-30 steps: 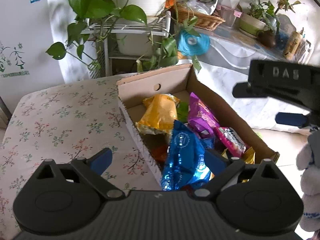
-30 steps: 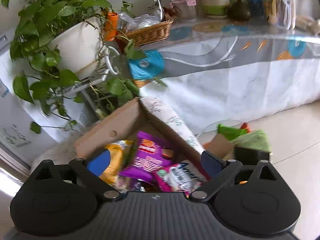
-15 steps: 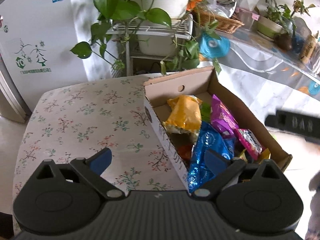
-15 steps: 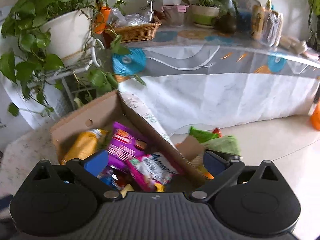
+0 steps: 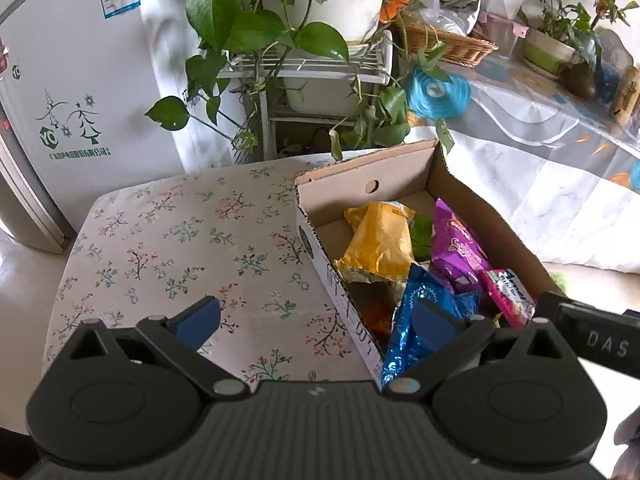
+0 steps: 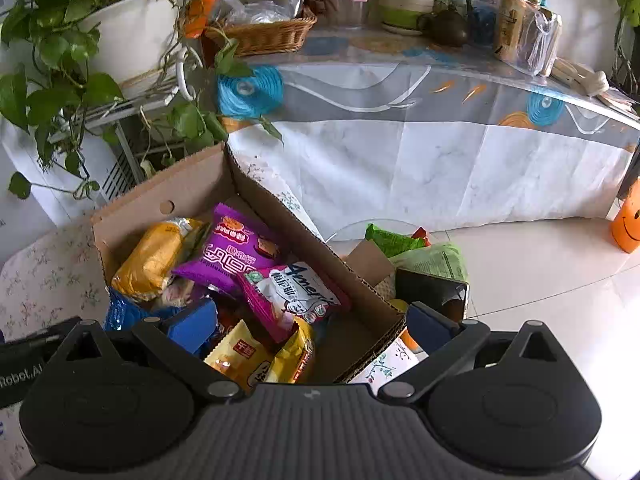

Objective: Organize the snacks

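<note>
Both claws are spread and hold nothing. The right claw (image 6: 312, 326) hangs over the near end of the cardboard box (image 6: 192, 184); the left claw (image 5: 316, 320) straddles its near left wall. The snack packets (image 6: 256, 256) lie ahead, long axes running toward the box's far wall. The right claw seems nearer.

Home: fridge (image 5: 60, 92), potted plants (image 5: 256, 28), floral tablecloth (image 5: 192, 240), tiled floor (image 6: 540, 280).

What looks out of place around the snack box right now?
A few green snack packets lie outside the cardboard box, beyond its right wall, while the other snacks are heaped inside. The box itself hangs past the edge of the floral tablecloth.
</note>
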Available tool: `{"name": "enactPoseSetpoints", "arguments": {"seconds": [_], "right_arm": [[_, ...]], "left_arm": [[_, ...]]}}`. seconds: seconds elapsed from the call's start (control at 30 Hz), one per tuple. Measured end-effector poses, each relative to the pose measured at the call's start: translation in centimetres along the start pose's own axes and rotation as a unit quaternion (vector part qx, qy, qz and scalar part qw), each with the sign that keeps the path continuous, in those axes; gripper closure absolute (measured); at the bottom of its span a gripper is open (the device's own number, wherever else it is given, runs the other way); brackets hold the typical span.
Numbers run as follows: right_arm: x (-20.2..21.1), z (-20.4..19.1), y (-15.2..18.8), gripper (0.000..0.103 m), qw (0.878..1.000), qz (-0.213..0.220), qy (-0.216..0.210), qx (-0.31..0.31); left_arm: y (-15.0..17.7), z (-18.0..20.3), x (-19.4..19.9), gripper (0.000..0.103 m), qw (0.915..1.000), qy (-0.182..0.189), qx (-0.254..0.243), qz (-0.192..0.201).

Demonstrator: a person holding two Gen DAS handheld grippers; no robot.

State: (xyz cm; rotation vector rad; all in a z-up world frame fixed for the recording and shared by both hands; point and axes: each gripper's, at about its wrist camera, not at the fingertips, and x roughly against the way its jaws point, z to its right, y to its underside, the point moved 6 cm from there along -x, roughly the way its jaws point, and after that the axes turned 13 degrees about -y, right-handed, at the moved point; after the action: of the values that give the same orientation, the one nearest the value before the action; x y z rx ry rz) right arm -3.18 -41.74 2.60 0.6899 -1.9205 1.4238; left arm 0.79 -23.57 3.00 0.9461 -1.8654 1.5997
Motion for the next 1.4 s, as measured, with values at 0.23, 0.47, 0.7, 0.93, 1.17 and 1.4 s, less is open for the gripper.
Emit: {"name": "enactPoseSetpoints", "arguments": {"seconds": [0.23, 0.47, 0.7, 0.93, 1.17, 1.4], "right_arm": [[-0.2, -0.2, -0.3, 0.0, 1.0, -0.001, -0.002, 0.005], [-0.3, -0.2, -0.6, 0.0, 1.0, 0.002, 0.003, 0.0], [-0.5, -0.3, -0.6, 0.0, 1.0, 0.0, 0.006, -0.001], [-0.6, -0.5, -0.7, 0.0, 1.0, -0.002, 0.008, 0.001], [-0.8, -0.7, -0.8, 0.0, 1.0, -0.003, 0.01, 0.002], [-1.0, -0.7, -0.8, 0.0, 1.0, -0.006, 0.011, 0.001]], "left_arm": [[-0.6, 0.5, 0.0, 0.001, 0.9998, -0.011, -0.011, 0.009], [-1.0, 0.9, 0.1, 0.002, 0.9993, -0.017, -0.022, 0.025], [-1.1, 1.0, -0.5, 0.002, 0.9991, -0.024, -0.028, 0.022], [-1.1, 1.1, -0.9, 0.002, 0.9992, -0.025, -0.029, 0.013], [-1.1, 1.1, -1.3, 0.003, 0.9992, -0.021, -0.032, 0.009], [-1.1, 1.1, -1.6, 0.003, 0.9993, -0.018, -0.033, 0.004]]}}
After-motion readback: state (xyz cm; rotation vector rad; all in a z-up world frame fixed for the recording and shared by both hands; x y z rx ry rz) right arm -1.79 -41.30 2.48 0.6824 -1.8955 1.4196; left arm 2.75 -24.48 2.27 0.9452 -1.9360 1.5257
